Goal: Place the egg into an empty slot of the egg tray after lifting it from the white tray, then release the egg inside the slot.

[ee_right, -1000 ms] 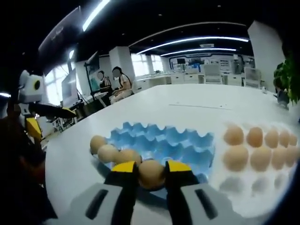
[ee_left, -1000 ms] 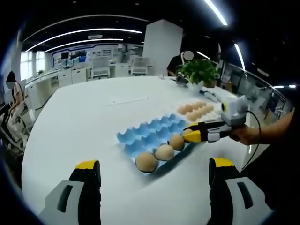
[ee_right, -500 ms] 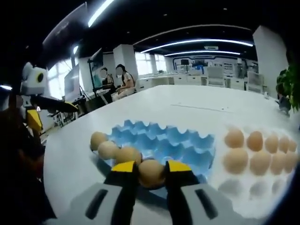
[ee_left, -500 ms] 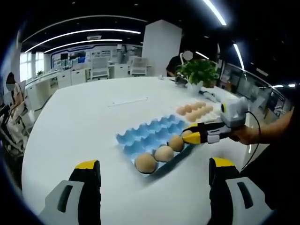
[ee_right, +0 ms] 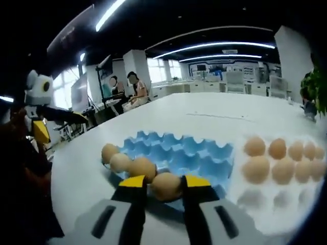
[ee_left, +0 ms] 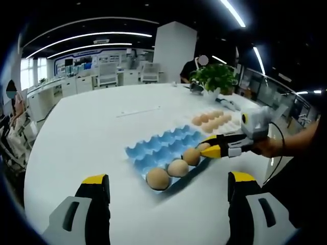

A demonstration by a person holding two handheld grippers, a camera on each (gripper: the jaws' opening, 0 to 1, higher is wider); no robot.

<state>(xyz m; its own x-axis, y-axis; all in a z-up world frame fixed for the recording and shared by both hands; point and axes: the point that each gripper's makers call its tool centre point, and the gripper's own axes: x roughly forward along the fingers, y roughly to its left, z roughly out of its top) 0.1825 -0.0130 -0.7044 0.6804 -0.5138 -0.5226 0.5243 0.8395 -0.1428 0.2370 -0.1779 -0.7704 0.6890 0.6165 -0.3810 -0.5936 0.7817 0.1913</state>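
Note:
The blue egg tray (ee_left: 158, 145) (ee_right: 179, 153) lies on the white table, with three eggs (ee_left: 177, 167) (ee_right: 120, 162) along one edge row. My right gripper (ee_right: 165, 182) (ee_left: 210, 149) is shut on a fourth egg (ee_right: 166, 186) (ee_left: 204, 146), which sits low in the slot beside those three. The white tray (ee_right: 255, 199) (ee_left: 232, 122) to the right of the blue one holds several more eggs. My left gripper (ee_left: 168, 181) (ee_right: 61, 122) is open and holds nothing, hanging back from the blue tray's edge.
A potted plant (ee_left: 217, 76) stands at the table's far side beyond the white tray. A hand (ee_left: 268, 145) holds the right gripper. People sit at desks (ee_right: 134, 87) past the table. Bare tabletop (ee_left: 102, 117) stretches left of the blue tray.
The right gripper has sunk a little, bringing the egg down into the slot next to the three others. The left gripper has barely moved.

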